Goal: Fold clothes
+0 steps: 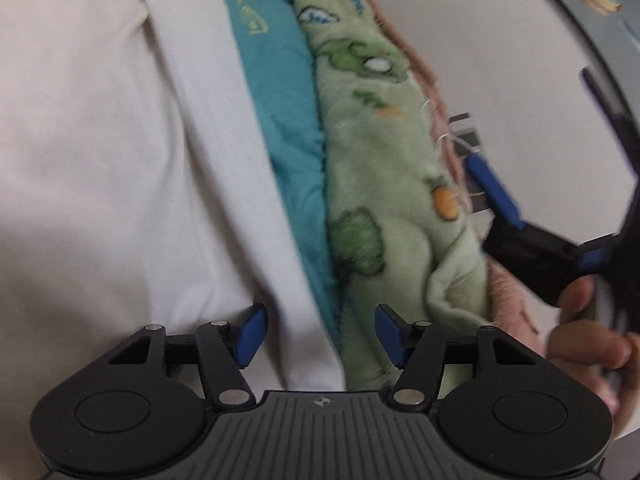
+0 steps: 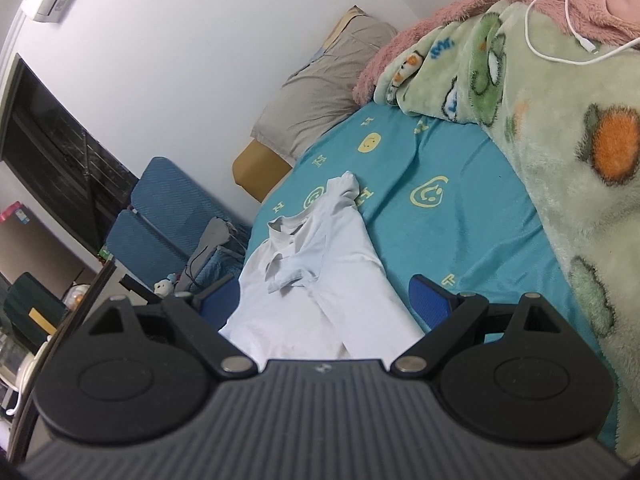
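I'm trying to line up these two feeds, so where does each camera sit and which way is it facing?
Left wrist: behind the open left gripper, close above the white shirt; right gripper and a hand show at right.
Right wrist: behind the open right gripper, looking along the bed toward the wall.
Shared: shirt, teal sheet, green blanket.
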Demonstrator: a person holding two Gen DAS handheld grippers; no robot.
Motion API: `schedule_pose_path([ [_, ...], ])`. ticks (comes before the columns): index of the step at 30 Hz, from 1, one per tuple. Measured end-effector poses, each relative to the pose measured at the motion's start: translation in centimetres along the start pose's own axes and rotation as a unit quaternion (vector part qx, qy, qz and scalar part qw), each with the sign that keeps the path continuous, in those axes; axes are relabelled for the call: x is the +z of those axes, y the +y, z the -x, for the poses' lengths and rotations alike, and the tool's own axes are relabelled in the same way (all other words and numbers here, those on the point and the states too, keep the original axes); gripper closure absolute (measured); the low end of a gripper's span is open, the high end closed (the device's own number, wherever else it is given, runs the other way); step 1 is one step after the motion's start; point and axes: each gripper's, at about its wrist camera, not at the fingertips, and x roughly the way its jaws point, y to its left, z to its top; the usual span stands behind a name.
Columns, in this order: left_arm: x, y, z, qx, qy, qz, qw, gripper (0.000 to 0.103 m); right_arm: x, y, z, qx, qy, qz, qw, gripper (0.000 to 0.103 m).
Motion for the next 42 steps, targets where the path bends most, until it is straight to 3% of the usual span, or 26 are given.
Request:
schedule_pose_path([
  [2, -0.2, -0.1, -0.3, 0.002, 0.002, -0.007, 1.0, 0.061, -0.1, -0.1, -0.1, -0.005, 0.001, 0.001, 1.0, 0.01],
  [3, -0.3, -0.2, -0.3, 0.0, 0.012, -0.008, 0.9999, 0.073, -0.1, 0.0, -0.2, -0.008, 0.002, 0.001, 1.0, 0.01],
  [6, -0.4, -0.7, 0.2, 0.017, 0.021, -0.01, 0.9996, 0.095, -0.2, -0.2, -0.5, -0.012, 0.005, -0.005, 1.0, 0.01],
  [8, -0.2, -1.0, 1.2, 0.034, 0.008, -0.009, 0.9994, 0.1, -0.1, -0.3, -0.7, -0.02, 0.005, -0.004, 1.0, 0.01],
  [20, 0.1, -3.6, 14.0, 0.068, -0.035, 0.033, 0.9965, 0.101, -0.4, 0.3, -1.4, -0.04, 0.018, 0.016, 0.999, 0.01],
  [24, -0.7, -2.5, 16.8, 0.122, -0.043, 0.038, 0.9909, 0.101, -0.9, 1.0, -2.1, -0.05, 0.029, 0.036, 0.998, 0.01],
  [28, -1.4, -0.6, 16.6, 0.189, -0.046, 0.036, 0.9802, 0.101, -1.8, 2.3, -2.5, -0.058, 0.036, 0.074, 0.995, 0.01],
  [32, -1.5, -0.5, 16.1, 0.216, -0.049, 0.016, 0.975, 0.096, -2.7, 3.5, -2.9, -0.065, 0.042, 0.112, 0.991, 0.01],
  [34, -1.2, -1.1, 16.3, 0.221, -0.055, 0.003, 0.9738, 0.083, -3.1, 4.2, -2.9, -0.067, 0.042, 0.131, 0.988, 0.01],
  [36, -1.1, -1.6, 16.9, 0.229, -0.062, -0.012, 0.9714, 0.063, -3.4, 4.8, -2.8, -0.063, 0.04, 0.146, 0.986, 0.01],
  [39, -0.9, -2.1, 18.0, 0.242, -0.076, -0.018, 0.9672, 0.051, -3.7, 5.6, -2.8, -0.061, 0.033, 0.161, 0.984, 0.01],
  [42, 0.5, -1.7, 18.8, 0.251, -0.096, 0.003, 0.9631, 0.045, -3.8, 5.9, -2.9, -0.062, 0.028, 0.165, 0.984, 0.01],
])
